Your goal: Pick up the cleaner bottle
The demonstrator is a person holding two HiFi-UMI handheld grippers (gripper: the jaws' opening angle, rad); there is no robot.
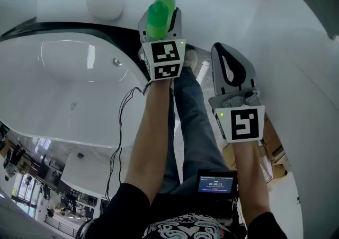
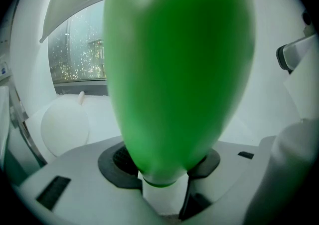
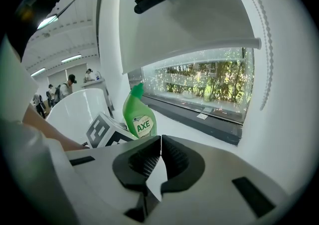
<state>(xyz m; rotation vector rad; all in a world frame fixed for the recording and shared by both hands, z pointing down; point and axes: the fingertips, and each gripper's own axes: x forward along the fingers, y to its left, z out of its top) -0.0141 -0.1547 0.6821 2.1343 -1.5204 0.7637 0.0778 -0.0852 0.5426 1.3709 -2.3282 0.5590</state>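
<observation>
The cleaner bottle (image 1: 159, 16) is bright green with a white label and stands upright between the jaws of my left gripper (image 1: 160, 25), in front of its marker cube. In the left gripper view the bottle (image 2: 179, 69) fills most of the picture, and both dark pads (image 2: 119, 165) of the left gripper (image 2: 162, 171) press against its lower body. From the right gripper view the bottle (image 3: 139, 118) shows to the left, above the left cube. My right gripper (image 1: 225, 55) hangs to the right of it, apart from the bottle, its jaws (image 3: 160, 155) closed together with nothing between them.
A white bathtub (image 1: 63, 100) curves along the left below the left arm. A white ball-shaped object (image 1: 105, 0) sits on the white ledge behind the tub, left of the bottle. A window (image 3: 204, 84) runs behind the ledge. The person's legs (image 1: 190, 111) stand below the grippers.
</observation>
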